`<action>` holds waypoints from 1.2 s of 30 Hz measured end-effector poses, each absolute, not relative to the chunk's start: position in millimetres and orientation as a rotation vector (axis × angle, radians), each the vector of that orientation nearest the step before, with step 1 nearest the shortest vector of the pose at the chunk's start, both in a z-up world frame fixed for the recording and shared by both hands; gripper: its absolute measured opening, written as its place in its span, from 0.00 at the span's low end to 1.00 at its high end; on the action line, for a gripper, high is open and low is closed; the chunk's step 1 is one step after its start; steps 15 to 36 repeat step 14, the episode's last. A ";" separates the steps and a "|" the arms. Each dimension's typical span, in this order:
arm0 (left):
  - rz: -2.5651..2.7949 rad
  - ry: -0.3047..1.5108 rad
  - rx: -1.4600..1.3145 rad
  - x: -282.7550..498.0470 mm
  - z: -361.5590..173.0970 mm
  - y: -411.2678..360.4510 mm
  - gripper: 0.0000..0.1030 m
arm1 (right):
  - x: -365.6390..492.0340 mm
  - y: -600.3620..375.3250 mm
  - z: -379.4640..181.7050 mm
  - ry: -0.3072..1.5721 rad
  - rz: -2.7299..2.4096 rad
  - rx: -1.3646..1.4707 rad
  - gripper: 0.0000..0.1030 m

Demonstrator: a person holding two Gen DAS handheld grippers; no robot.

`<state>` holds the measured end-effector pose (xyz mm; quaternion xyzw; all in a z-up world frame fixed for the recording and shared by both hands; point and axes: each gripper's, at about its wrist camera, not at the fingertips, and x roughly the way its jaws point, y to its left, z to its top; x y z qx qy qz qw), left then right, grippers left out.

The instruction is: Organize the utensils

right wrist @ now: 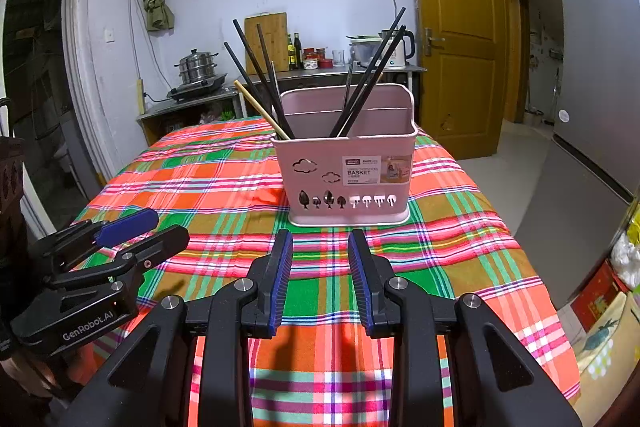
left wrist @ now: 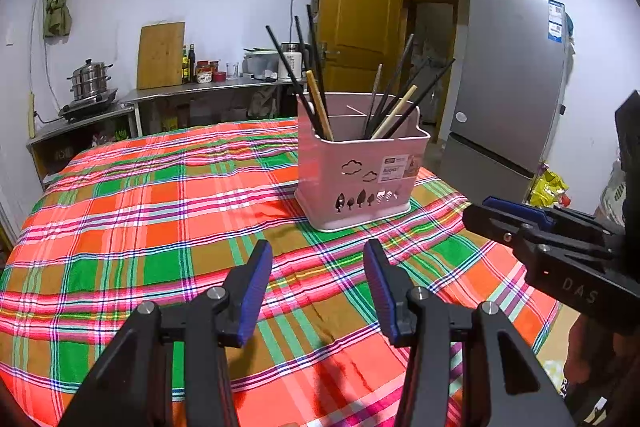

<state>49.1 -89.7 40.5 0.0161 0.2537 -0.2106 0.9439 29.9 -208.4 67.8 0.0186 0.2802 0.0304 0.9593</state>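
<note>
The pink basket [right wrist: 348, 167] stands upright on the plaid cloth [right wrist: 224, 187], towards the far half of the table, straight ahead of my right tongs [right wrist: 320, 279] and a little right of my left tongs [left wrist: 318, 291]. Chopsticks [right wrist: 372, 83] lean in it in two bunches, one at its left end and one right of the middle, black ones mixed with a few pale ones. I see no loose utensil on the cloth, so I judge the gathering done or nearly so; sorting the two bunches may be what is left.

Both pairs of tongs stand apart with nothing between the pads, hovering over the near cloth.

There is bare cloth all round the basket. The table drops off close on its right, towards the fridge [left wrist: 508, 79]; its left has far more room.
</note>
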 end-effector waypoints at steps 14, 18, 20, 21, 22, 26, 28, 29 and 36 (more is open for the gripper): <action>-0.448 0.523 0.045 46.0 37.0 -94.5 0.48 | 31.1 -209.8 66.7 0.571 0.060 0.037 0.29; -0.448 0.523 0.045 46.0 37.0 -94.5 0.48 | 31.1 -209.8 66.7 0.571 0.060 0.037 0.29; -0.448 0.523 0.045 46.0 37.0 -94.5 0.48 | 31.1 -209.8 66.7 0.571 0.060 0.037 0.29; -0.448 0.523 0.045 46.0 37.0 -94.5 0.48 | 31.1 -209.8 66.7 0.571 0.060 0.037 0.29; -0.448 0.523 0.045 46.0 37.0 -94.5 0.48 | 31.1 -209.8 66.7 0.571 0.060 0.037 0.29; -0.448 0.523 0.045 46.0 37.0 -94.5 0.48 | 31.1 -209.8 66.7 0.571 0.060 0.037 0.29; -0.448 0.523 0.045 46.0 37.0 -94.5 0.48 | 31.1 -209.8 66.7 0.571 0.060 0.037 0.29; -0.448 0.523 0.045 46.0 37.0 -94.5 0.48 | 31.1 -209.8 66.7 0.571 0.060 0.037 0.29; -0.448 0.523 0.045 46.0 37.0 -94.5 0.48 | 31.1 -209.8 66.7 0.571 0.060 0.037 0.29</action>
